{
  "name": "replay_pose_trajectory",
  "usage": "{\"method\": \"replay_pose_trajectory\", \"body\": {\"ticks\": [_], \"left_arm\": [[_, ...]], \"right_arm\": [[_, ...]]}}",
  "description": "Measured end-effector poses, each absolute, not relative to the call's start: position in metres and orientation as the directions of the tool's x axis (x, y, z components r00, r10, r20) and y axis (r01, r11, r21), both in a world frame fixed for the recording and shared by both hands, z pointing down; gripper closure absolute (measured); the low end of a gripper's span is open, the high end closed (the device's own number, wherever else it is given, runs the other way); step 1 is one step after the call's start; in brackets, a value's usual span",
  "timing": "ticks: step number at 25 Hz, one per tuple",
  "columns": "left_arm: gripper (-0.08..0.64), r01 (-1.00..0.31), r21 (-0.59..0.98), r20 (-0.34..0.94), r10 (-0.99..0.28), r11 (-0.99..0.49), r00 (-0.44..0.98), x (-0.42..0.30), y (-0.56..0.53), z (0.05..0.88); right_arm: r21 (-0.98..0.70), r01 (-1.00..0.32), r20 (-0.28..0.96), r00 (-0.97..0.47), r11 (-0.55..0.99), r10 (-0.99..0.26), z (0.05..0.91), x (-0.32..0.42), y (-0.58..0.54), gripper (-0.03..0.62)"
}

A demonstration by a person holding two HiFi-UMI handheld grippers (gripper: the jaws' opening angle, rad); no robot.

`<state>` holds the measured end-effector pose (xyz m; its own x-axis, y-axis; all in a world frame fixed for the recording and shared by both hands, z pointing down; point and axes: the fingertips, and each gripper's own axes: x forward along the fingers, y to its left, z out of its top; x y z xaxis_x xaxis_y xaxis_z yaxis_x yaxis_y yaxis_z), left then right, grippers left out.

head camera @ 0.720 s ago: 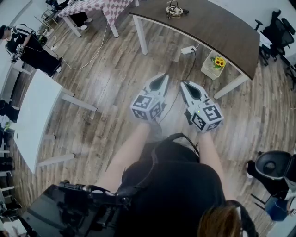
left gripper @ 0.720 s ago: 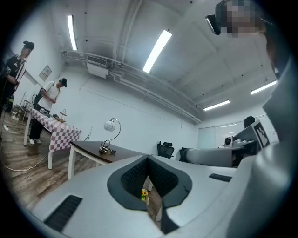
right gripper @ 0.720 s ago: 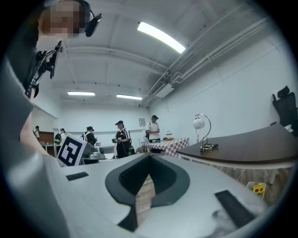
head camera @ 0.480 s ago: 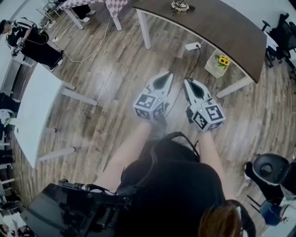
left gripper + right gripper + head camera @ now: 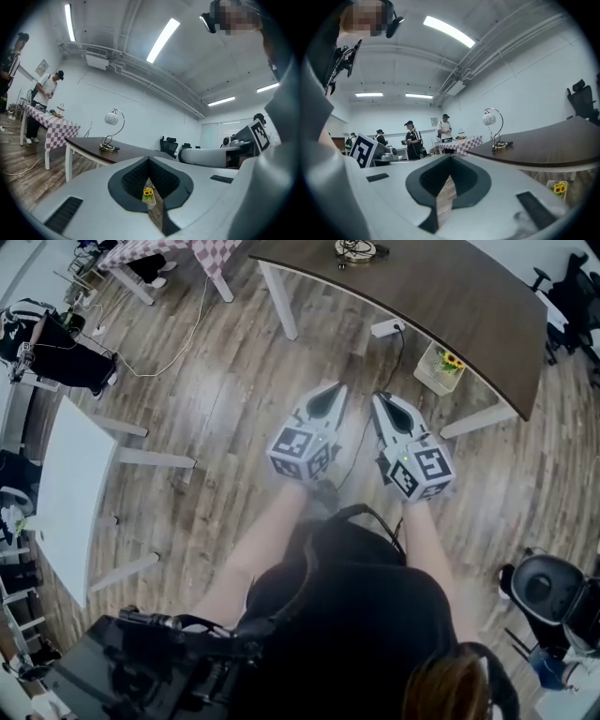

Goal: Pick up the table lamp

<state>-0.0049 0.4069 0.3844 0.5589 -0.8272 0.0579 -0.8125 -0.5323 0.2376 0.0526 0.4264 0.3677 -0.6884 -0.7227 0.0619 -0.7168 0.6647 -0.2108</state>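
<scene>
- the grey-brown wood plank floor (image 5: pixel 234 399) spreads under and all round both claws.
- the long dark brown curved table (image 5: pixel 450 296) on white legs stands ahead of the claws, well apart from both.
- a white rectangular table (image 5: pixel 70 479) stands far off to the left of the left claw.
- the left claw (image 5: pixel 337 387) (image 5: pixel 149 159), grey and white with a marker cube, is held level; its jaws meet at the tips with nothing between them.
- the right claw (image 5: pixel 380 397) (image 5: pixel 450 157), just beside the left one, is likewise closed at the tips and empty.
- the arched metal table lamp (image 5: pixel 354 249) (image 5: pixel 111 118) (image 5: pixel 489 119) with a white globe shade stands upright on the dark table, far ahead of both claws.
- a small pale box of yellow sunflowers (image 5: pixel 436 369) (image 5: pixel 148 193) (image 5: pixel 558 188) sits on the floor under the table, ahead and right of the right claw.
- a white power strip (image 5: pixel 382 329) lies on the floor straight ahead of the claws.
</scene>
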Motion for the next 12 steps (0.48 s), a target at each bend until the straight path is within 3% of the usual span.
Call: {"method": "replay_pose_trajectory", "body": {"ticks": [12], "left_arm": [[0.560, -0.760, 0.232, 0.072, -0.768, -0.608, 0.636, 0.006, 0.298, 0.390]], "right_arm": [[-0.230, -0.757, 0.056, -0.637, 0.611, -0.769, 0.375, 0.050, 0.320, 0.589]]}}
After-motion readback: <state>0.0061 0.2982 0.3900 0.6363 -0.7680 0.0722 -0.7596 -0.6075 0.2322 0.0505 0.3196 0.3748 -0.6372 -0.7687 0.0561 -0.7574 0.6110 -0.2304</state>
